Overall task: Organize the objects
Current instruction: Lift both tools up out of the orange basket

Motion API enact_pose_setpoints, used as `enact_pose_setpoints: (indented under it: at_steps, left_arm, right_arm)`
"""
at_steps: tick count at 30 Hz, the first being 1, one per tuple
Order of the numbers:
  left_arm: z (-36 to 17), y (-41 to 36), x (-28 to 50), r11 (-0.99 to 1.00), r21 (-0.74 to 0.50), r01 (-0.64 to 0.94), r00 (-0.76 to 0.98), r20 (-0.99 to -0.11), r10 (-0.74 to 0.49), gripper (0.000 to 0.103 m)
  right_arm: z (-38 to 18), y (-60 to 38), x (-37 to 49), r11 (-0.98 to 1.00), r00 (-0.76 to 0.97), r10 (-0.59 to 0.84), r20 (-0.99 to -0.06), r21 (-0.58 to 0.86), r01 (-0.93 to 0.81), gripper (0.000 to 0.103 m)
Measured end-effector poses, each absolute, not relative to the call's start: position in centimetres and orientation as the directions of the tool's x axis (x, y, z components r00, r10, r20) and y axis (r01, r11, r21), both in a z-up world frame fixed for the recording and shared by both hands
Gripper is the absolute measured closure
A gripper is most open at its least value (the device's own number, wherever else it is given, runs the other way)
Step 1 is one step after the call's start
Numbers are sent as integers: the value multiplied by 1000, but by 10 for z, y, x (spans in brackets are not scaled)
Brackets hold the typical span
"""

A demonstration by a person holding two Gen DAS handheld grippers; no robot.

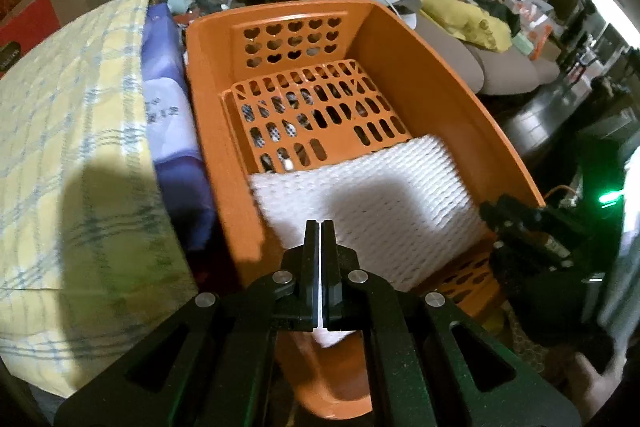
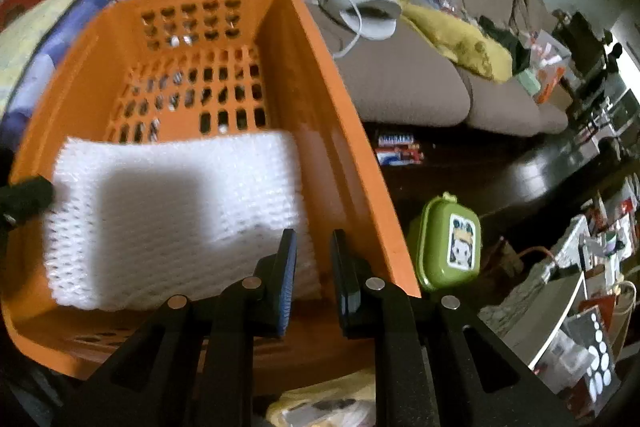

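At the far left of the left wrist view a yellow checked cushion (image 1: 68, 147) leans against a folded purple cloth (image 1: 176, 131), and both press against the left wall of the orange basket (image 1: 208, 115). They look parked there to keep the basket's mouth free.

Inside the basket a white foam mesh sheet (image 1: 372, 195) lies flat over the near half of the slotted floor; the far half, toward the heart-holed end wall, is bare. The sheet seems laid as padding or simply stowed — I cannot tell which.

The left gripper (image 1: 321, 247) hangs over the sheet's near edge with its fingers pressed together; a white sliver shows in the seam between them, so it appears to pinch that edge, probably to lay it down tidily.

The right gripper (image 2: 313, 267) hovers by the basket's right wall at the sheet's near right corner. Its jaws stand slightly apart, as narrow as they go, and nothing visible sits between them.

Right of the basket, outside its wall, a green lidded box (image 2: 448, 243) rests near the rim — likely the next thing to go in.
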State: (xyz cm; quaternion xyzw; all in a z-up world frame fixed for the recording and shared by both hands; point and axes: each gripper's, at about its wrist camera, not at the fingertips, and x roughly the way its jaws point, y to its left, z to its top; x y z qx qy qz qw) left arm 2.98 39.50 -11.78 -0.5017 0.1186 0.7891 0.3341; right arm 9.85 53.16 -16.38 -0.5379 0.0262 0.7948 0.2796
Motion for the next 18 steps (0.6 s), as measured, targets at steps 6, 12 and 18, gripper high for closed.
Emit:
enact_pose_setpoints:
  at_steps: [6, 12, 18]
  left_arm:
    - [-95, 380, 27, -755, -128, -643, -327, -846, 422, 102]
    - [-90, 377, 21, -765, -131, -631, -335, -843, 421, 102]
    - [-94, 380, 23, -760, -129, -638, -326, -848, 418, 102]
  right_arm:
    - [-156, 531, 101, -838, -299, 432, -851, -256, -482, 88]
    - [-155, 526, 96, -870, -332, 365, -870, -192, -453, 88]
    - [-147, 521, 96, -872, -366, 377, -851, -194, -449, 87]
